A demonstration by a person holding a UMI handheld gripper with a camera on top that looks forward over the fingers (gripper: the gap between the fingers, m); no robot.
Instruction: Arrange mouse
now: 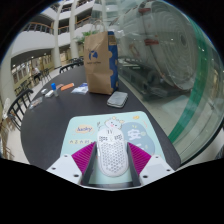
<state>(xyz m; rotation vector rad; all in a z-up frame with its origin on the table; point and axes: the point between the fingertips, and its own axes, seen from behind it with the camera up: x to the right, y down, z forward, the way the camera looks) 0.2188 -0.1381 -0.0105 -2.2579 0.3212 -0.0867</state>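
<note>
A white mouse (111, 155) with a honeycomb shell sits between my gripper's (111, 162) two fingers. The magenta pads (84, 156) press on its two sides, so the gripper is shut on it. The mouse is over the near end of a pastel mouse pad (86, 128) with cartoon prints. The pad lies on a dark round table (55, 112), just ahead of the fingers. I cannot tell whether the mouse rests on the pad or hangs just above it.
A brown paper bag (97, 62) stands at the table's far side. A small grey flat object (118, 99) lies in front of it. Orange items (78, 89) lie to the far left. A glass wall with a green rim (190, 110) runs along the right.
</note>
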